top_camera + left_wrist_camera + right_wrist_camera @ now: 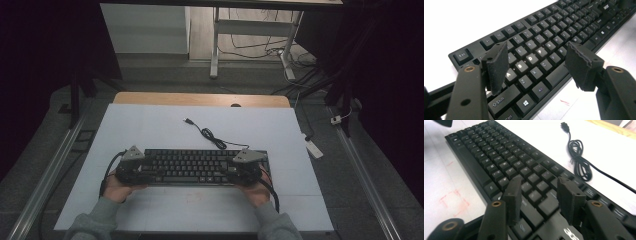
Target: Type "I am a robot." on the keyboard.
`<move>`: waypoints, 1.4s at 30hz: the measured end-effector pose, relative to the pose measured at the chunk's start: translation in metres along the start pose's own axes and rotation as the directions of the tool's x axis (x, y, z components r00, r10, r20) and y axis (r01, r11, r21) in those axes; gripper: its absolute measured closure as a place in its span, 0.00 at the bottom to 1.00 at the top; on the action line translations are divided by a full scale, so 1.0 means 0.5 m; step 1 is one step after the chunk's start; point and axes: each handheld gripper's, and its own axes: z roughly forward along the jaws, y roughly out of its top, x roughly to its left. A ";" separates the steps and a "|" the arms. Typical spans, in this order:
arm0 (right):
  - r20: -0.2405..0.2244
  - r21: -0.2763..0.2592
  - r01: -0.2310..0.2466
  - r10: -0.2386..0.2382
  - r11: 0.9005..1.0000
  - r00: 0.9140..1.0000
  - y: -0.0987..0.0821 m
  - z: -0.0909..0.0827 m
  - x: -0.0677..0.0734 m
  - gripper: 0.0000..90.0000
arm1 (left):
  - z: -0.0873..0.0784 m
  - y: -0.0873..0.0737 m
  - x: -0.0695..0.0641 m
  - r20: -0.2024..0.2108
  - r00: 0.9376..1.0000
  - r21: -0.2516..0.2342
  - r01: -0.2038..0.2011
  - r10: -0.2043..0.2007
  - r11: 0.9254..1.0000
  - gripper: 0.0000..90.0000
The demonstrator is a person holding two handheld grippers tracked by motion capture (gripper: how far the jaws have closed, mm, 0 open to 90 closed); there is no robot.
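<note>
On the white counter (pixel 150 120) a black keyboard (pixel 192 166) lies crosswise near the person's edge, its cable (pixel 210 135) coiled just behind it. Both forearms come in low, one hand at each end. At the keyboard's left end, the left tool (pixel 131 169) hangs over the letter keys, jaws wide, nothing between them. At the right end, the right tool (pixel 243 170) hangs over the keys, jaws narrower and also empty.

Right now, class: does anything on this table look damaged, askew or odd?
The left gripper's right pad has a ragged, chipped top edge. The keyboard lies straight; its cable trails unplugged across the table.
</note>
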 end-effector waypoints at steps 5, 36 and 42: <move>-0.022 0.015 0.001 -0.001 1.000 1.000 0.015 0.032 0.008 0.80 | 0.000 -0.001 0.001 0.001 1.000 -0.002 0.001 -0.001 1.000 0.39; -0.053 0.127 0.032 -0.025 0.991 0.998 0.074 0.158 0.042 0.99 | 0.007 -0.004 -0.006 0.001 1.000 0.014 -0.016 0.016 1.000 0.38; -0.050 0.133 0.022 -0.016 0.991 0.999 0.072 0.165 0.037 0.99 | 0.007 -0.003 -0.006 -0.001 1.000 0.014 -0.016 0.016 1.000 0.38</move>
